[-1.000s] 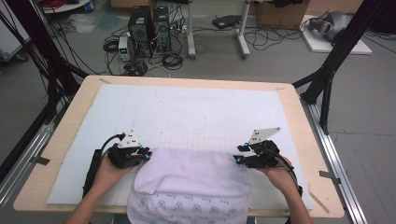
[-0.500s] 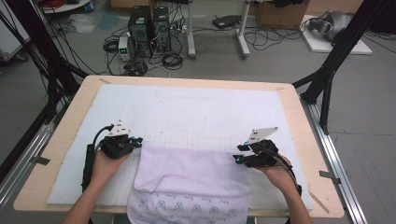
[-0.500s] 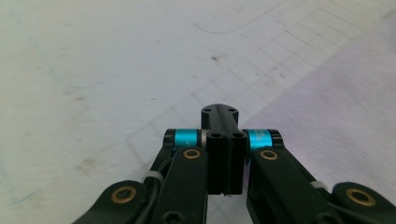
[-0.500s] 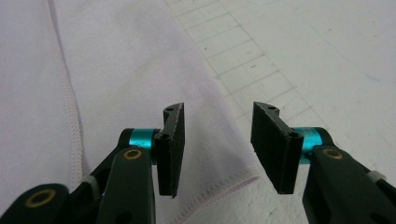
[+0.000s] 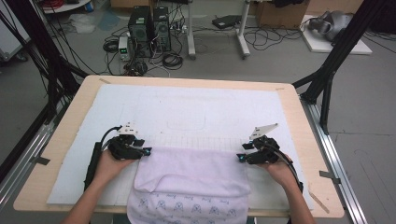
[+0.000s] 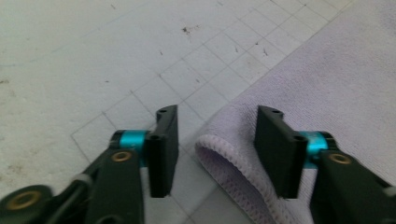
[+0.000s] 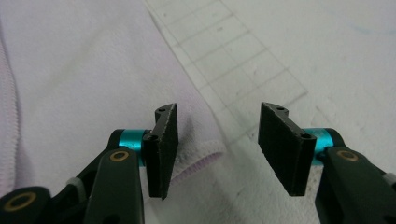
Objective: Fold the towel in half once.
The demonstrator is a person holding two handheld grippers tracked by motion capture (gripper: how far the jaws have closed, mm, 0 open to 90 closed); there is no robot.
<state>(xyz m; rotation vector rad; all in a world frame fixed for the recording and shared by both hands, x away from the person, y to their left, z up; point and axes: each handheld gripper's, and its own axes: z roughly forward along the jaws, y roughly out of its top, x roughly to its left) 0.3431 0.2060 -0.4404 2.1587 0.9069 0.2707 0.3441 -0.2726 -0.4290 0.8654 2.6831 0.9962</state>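
Towel: pale lilac terry towel (image 5: 191,179), folded, lying at the middle of the tabletop's near edge, its printed end hanging over that edge.
Mat: white gridded mat (image 5: 196,112) covering most of the wooden tabletop (image 5: 70,121), under the towel.
Left gripper: black two-jaw left gripper (image 5: 145,151) at the towel's far left corner; jaws have just been opening and stand apart, the hemmed corner (image 6: 219,149) between them, pads clear of it.
Right gripper: black two-jaw right gripper (image 5: 240,157) at the towel's far right corner; jaws have just been opening, parted, the corner (image 7: 205,151) beside one pad, not pinched.
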